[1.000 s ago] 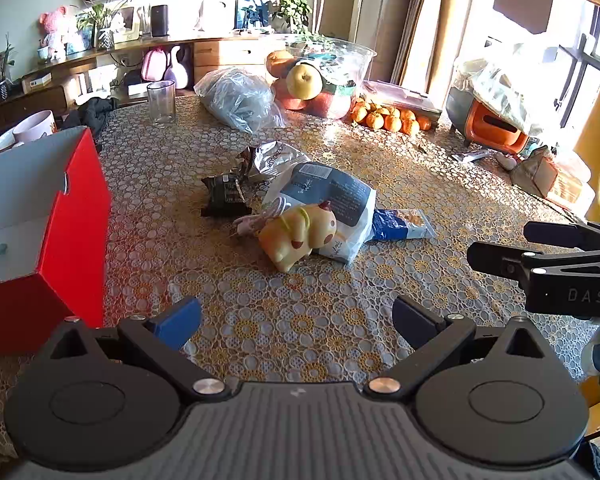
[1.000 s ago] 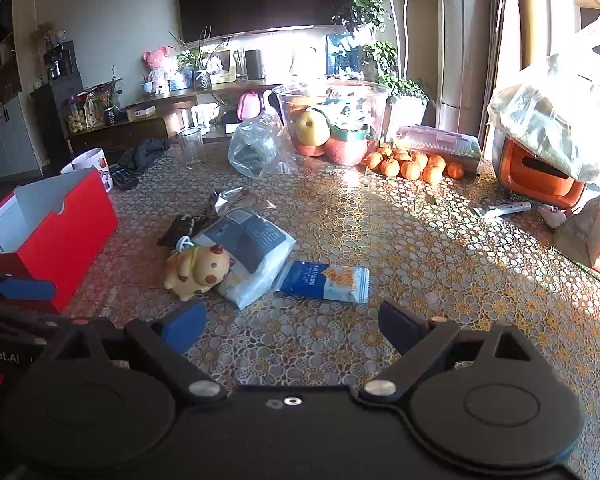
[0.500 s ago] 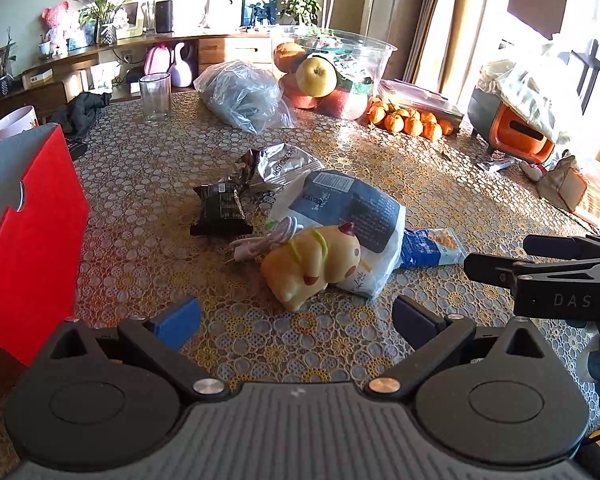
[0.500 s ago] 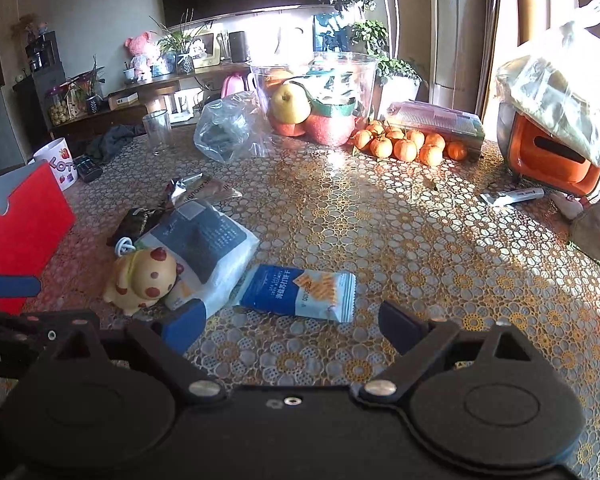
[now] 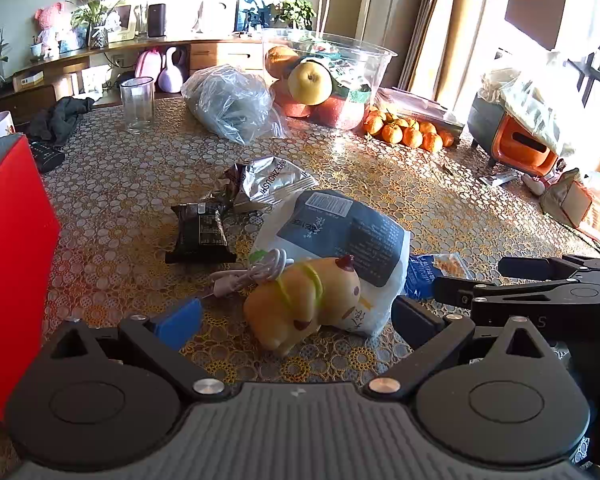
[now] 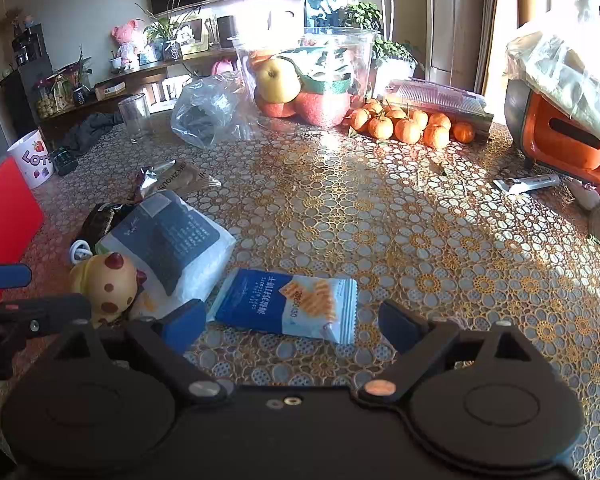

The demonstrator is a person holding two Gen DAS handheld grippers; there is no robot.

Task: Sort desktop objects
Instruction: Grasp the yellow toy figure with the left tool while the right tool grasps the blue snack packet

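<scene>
A yellow dog toy (image 5: 304, 304) lies on the lace tablecloth just ahead of my left gripper (image 5: 296, 320), which is open with the toy partly between its fingertips. A white cable (image 5: 256, 272) is coiled behind the toy. The toy leans on a white and dark blue bag (image 5: 340, 232). Further back lie a dark snack pack (image 5: 200, 232) and a silver snack bag (image 5: 268, 184). My right gripper (image 6: 292, 326) is open, with a blue cracker packet (image 6: 288, 304) flat on the table right in front of its fingertips. The red box (image 5: 12, 280) stands at the left.
At the back stand a glass cup (image 5: 137, 104), a crumpled plastic bag (image 5: 232, 104), a clear fruit bowl (image 5: 376, 64) and several tangerines (image 5: 408, 134). An orange appliance (image 5: 516, 148) sits at the far right, a white mug (image 6: 32, 158) at the far left.
Both grippers have moved forward and lower toward the pile. The toy and the cracker packet now sit much closer to the fingertips. Both stay open.
</scene>
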